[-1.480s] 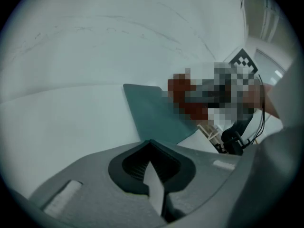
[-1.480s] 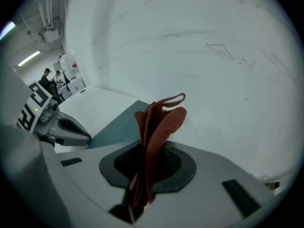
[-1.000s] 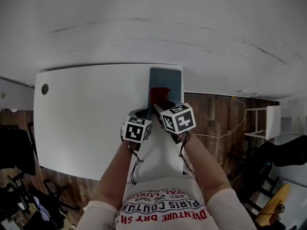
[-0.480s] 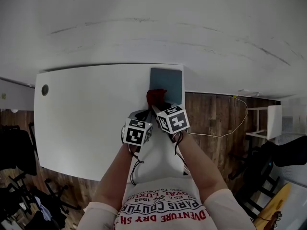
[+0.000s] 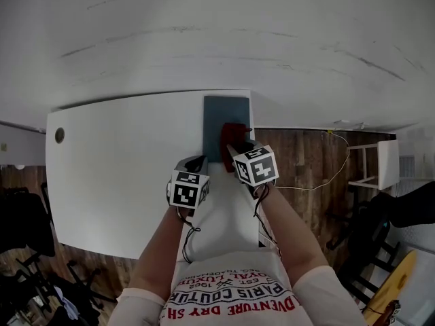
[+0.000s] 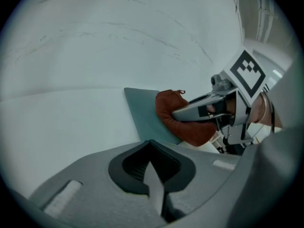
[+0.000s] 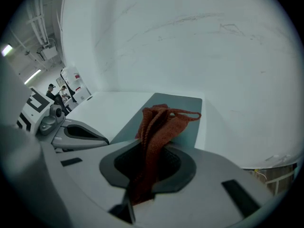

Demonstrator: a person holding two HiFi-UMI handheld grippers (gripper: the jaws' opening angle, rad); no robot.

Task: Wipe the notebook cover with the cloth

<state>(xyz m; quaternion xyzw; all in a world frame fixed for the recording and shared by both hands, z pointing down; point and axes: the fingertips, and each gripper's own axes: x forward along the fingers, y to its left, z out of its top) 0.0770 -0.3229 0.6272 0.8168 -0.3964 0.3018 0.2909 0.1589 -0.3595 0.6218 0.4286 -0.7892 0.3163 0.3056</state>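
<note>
We start with the right gripper (image 7: 138, 184): in its own view its two jaws are clenched on one rust-red knitted cloth (image 7: 159, 120). The cloth rises out of the jaws in folds toward the centre of the frame, with a single thin loop sticking out to the right. Its free end lies on the cover of one grey-blue notebook (image 7: 187, 106).

In the head view we see that same gripper (image 5: 234, 145) just right of centre. There the cloth (image 5: 233, 131) sits on the lower right part of the notebook (image 5: 216, 114).

The left gripper (image 6: 154, 186) has its two jaws pressed together in its own view, and we see nothing between them. Beyond them, the cloth (image 6: 178, 115) and the other gripper (image 6: 209, 109) fill the middle right of that frame, on the notebook (image 6: 142, 110). In the head view the left gripper (image 5: 194, 163) is just below the notebook's lower left corner; we cannot tell whether it touches it.

We count two grippers, one cloth and one notebook. The notebook lies lengthwise at the upper right corner of the one white table (image 5: 115, 182), close along its right edge. One small round hole (image 5: 60, 135) marks the table's upper left. To the right, one thin cable (image 5: 316, 185) trails over the wooden floor (image 5: 299, 161).
</note>
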